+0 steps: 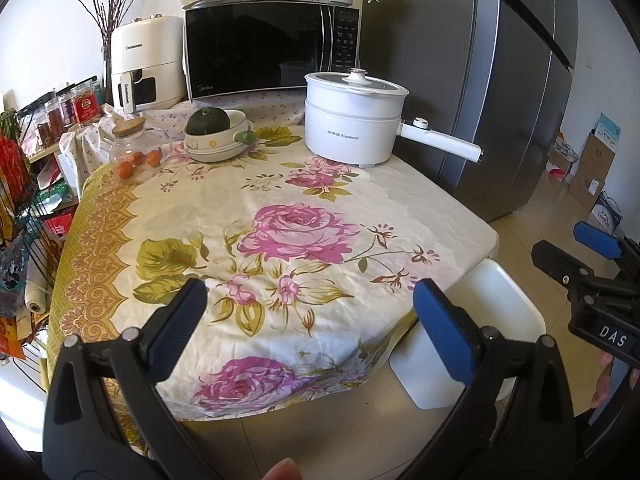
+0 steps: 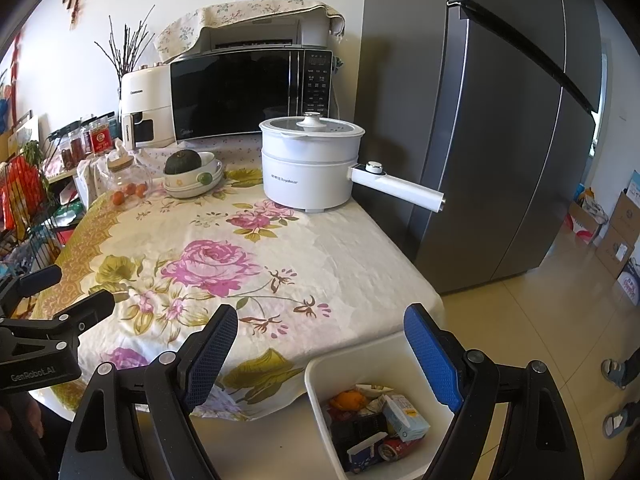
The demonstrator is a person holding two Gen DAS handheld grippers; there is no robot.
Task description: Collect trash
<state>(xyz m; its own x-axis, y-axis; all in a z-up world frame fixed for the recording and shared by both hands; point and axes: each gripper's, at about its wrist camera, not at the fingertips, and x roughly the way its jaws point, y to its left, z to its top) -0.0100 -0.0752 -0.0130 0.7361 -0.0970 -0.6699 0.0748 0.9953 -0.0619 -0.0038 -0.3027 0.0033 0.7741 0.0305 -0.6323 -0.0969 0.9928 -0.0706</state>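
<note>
A white bin (image 2: 316,376) stands on the floor at the table's near right corner. It holds trash (image 2: 376,420): an orange peel, small cartons, a crushed can and dark wrappers. The bin also shows in the left wrist view (image 1: 500,304). My right gripper (image 2: 320,356) is open and empty, above the bin's left rim and the table edge. My left gripper (image 1: 310,320) is open and empty over the near edge of the floral tablecloth (image 1: 280,208). The right gripper shows in the left wrist view (image 1: 592,260), the left one in the right wrist view (image 2: 60,300).
At the table's back stand a white electric pot (image 1: 352,120) with a long handle, a bowl with a green squash (image 1: 216,136), a glass jar (image 1: 136,148) with small oranges, a microwave (image 1: 272,48) and an air fryer (image 1: 144,64). A grey fridge (image 1: 500,80) stands right, a wire rack (image 1: 28,200) left.
</note>
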